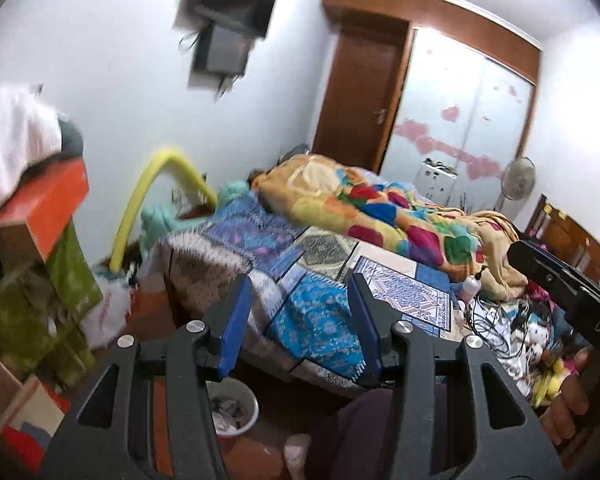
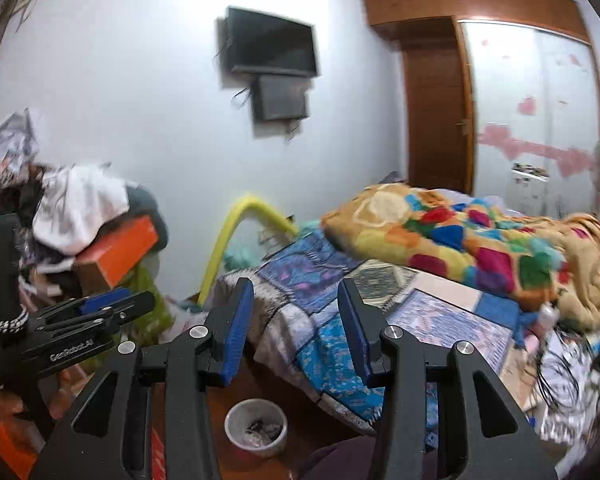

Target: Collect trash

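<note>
A small white bin [image 1: 231, 410] with scraps of trash inside stands on the floor by the bed's foot; it also shows in the right wrist view [image 2: 256, 428]. My left gripper [image 1: 298, 282] is open and empty, held above the bin and facing the bed. My right gripper [image 2: 296, 286] is open and empty too, above the bin. The left gripper also shows at the left of the right wrist view [image 2: 100, 312]. The right gripper's body shows at the right of the left wrist view [image 1: 560, 280].
A bed [image 2: 380, 308] with a patchwork cover and a colourful blanket [image 2: 472, 248] fills the right. Cables and clutter [image 1: 508, 328] lie on its near side. Boxes and clothes [image 2: 100, 248] are piled at left. A yellow tube [image 2: 236, 240] leans by the wall. A TV [image 2: 272, 44] hangs above.
</note>
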